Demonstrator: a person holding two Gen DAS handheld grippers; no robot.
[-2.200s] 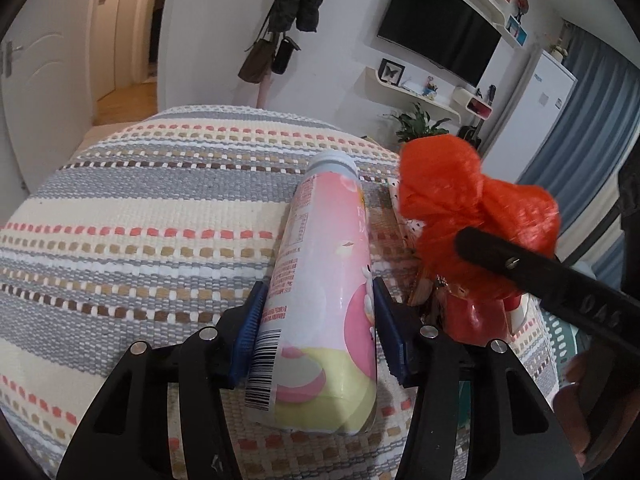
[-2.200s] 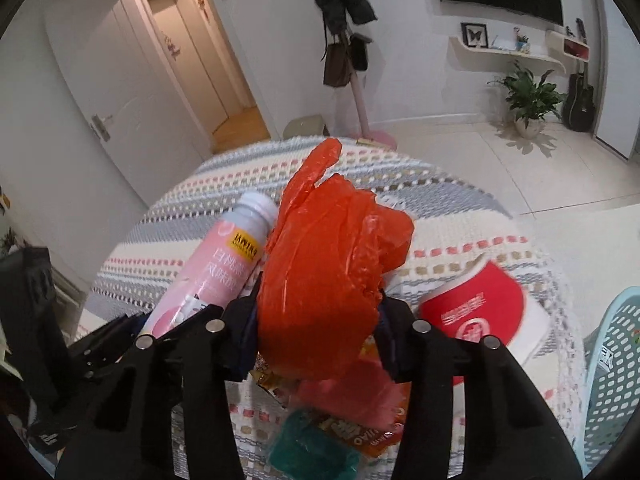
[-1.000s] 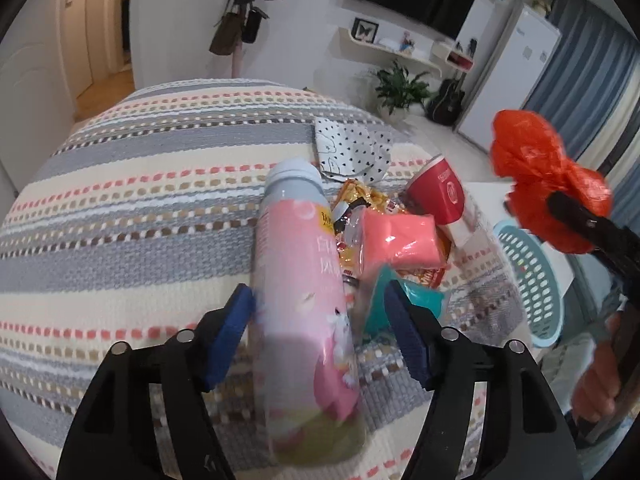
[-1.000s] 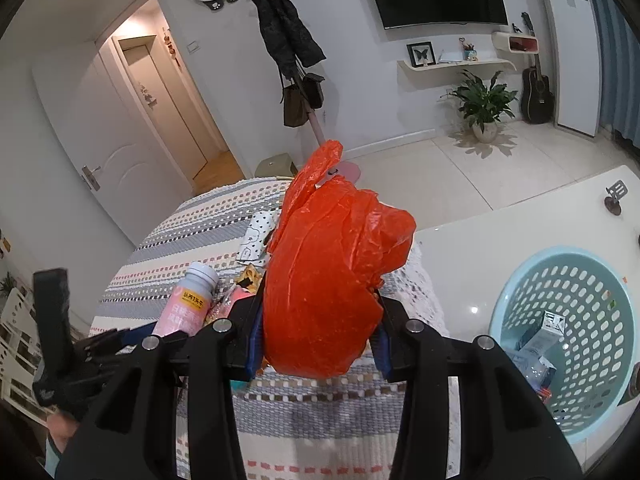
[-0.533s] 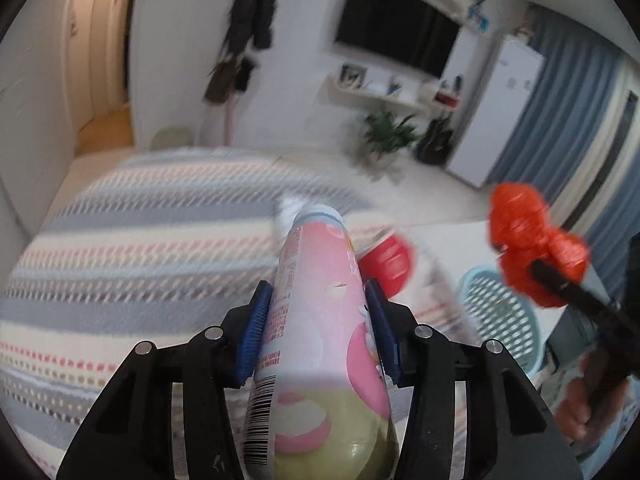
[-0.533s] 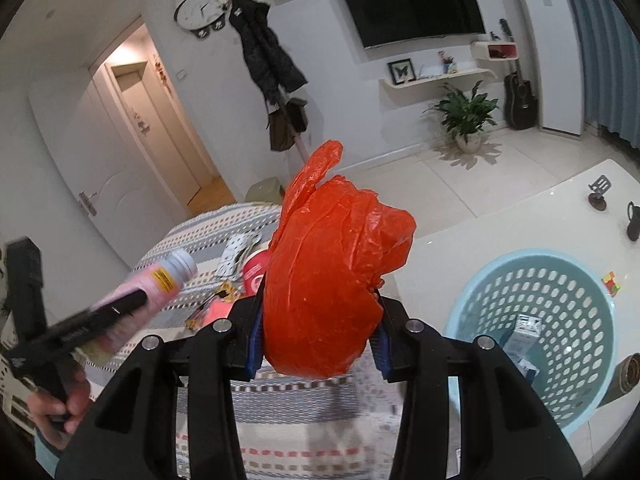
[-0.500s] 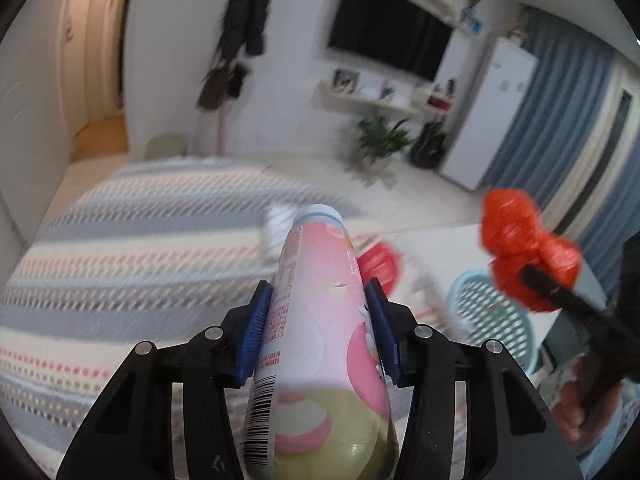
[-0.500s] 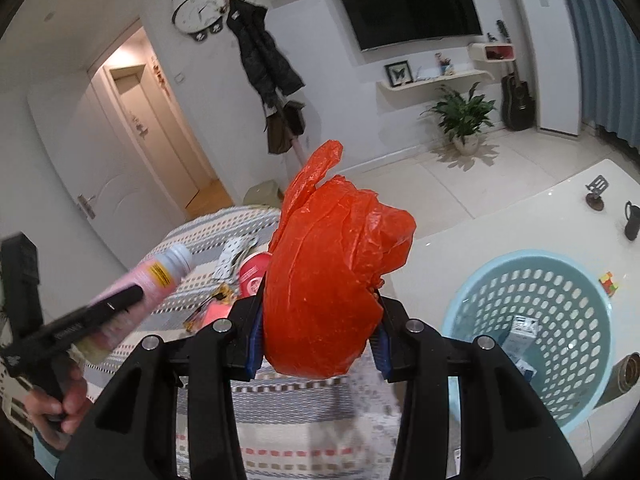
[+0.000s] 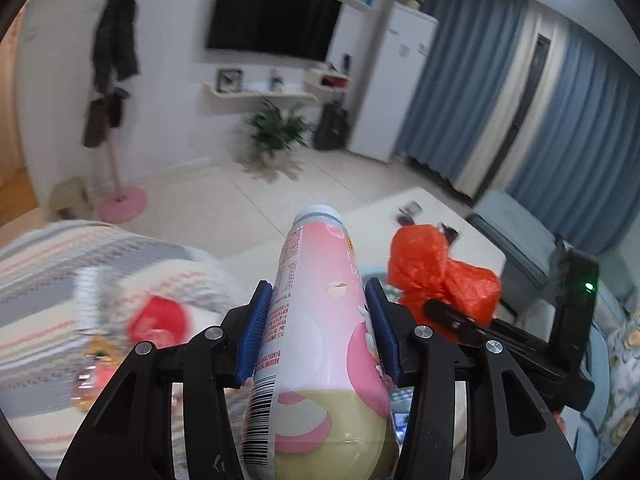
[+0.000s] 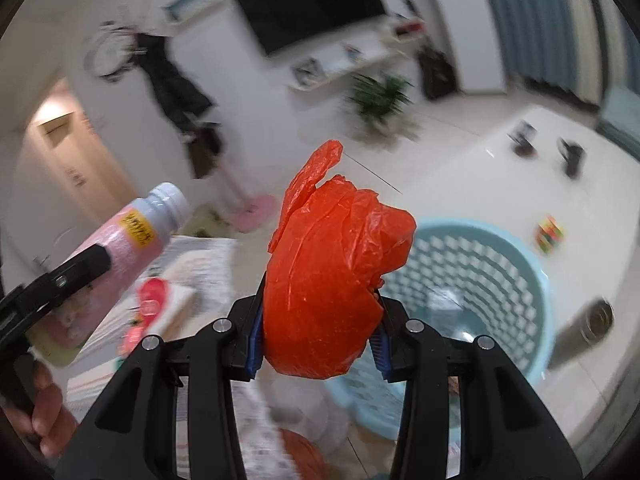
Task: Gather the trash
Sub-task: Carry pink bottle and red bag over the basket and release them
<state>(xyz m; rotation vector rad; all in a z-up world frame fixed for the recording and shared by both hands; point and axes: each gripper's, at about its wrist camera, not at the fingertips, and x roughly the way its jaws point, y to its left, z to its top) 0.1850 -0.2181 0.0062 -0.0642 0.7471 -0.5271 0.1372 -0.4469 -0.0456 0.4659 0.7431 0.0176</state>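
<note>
My left gripper (image 9: 318, 330) is shut on a pink bottle (image 9: 320, 320) with a white cap, held up in the air above the table's edge. My right gripper (image 10: 318, 332) is shut on a crumpled orange plastic bag (image 10: 332, 276), and hangs just left of a light blue perforated basket (image 10: 472, 272). In the left wrist view the orange plastic bag (image 9: 440, 272) shows to the right of the bottle, which hides the basket almost wholly. In the right wrist view the pink bottle (image 10: 120, 248) shows at the left, in the other gripper held by a hand (image 10: 44, 408).
A striped cloth (image 9: 40, 280) covers the table, with a red paper cup (image 9: 158, 320) and snack wrappers (image 9: 92, 372) on it. The basket stands on a white low table (image 10: 460, 168) beside a metal flask (image 10: 584, 332) and small objects. A carton (image 10: 444, 300) lies inside the basket.
Both grippers swung right, away from the striped table toward the basket. The left gripper closed on the pink bottle and lifted it. The orange bag stayed gripped.
</note>
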